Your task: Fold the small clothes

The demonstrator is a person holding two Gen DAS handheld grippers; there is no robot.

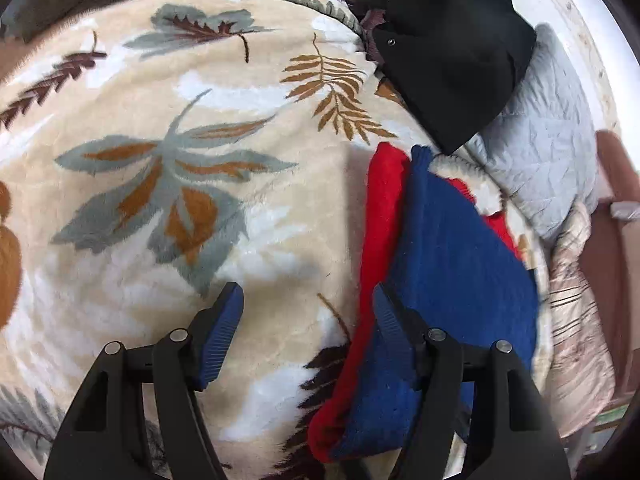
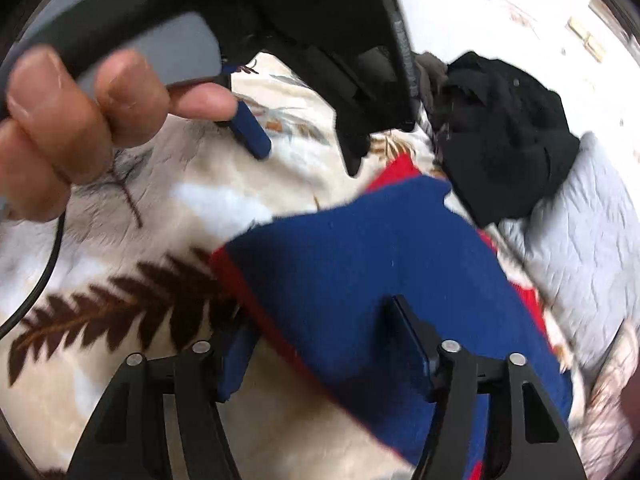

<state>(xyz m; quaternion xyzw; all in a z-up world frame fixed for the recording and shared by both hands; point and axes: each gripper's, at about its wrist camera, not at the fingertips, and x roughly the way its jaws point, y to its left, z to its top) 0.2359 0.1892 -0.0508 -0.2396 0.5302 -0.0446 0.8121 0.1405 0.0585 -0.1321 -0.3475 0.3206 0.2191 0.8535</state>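
Nearest in the left wrist view, the left tongs (image 1: 308, 320) stand wide over the leaf-print blanket (image 1: 160, 208) with nothing between the pads, likely waiting just beside the garment's edge to pin or lift it. The red and blue knit garment (image 1: 448, 264) lies on the bed to their right, blue layer on top of red, apparently part-folded.

In the right wrist view, the right tongs (image 2: 320, 344) sit half open over the same garment (image 2: 380, 264). Blue cloth runs between the 2 fingers, but blur hides whether the pads press it, so I cannot tell if it is held.

Farther off, a hand (image 2: 76, 120) grips the other tool, blocking the upper left. Beyond lie a black garment (image 2: 500, 136) and a grey quilted pillow (image 2: 580, 232), both partly cut off.
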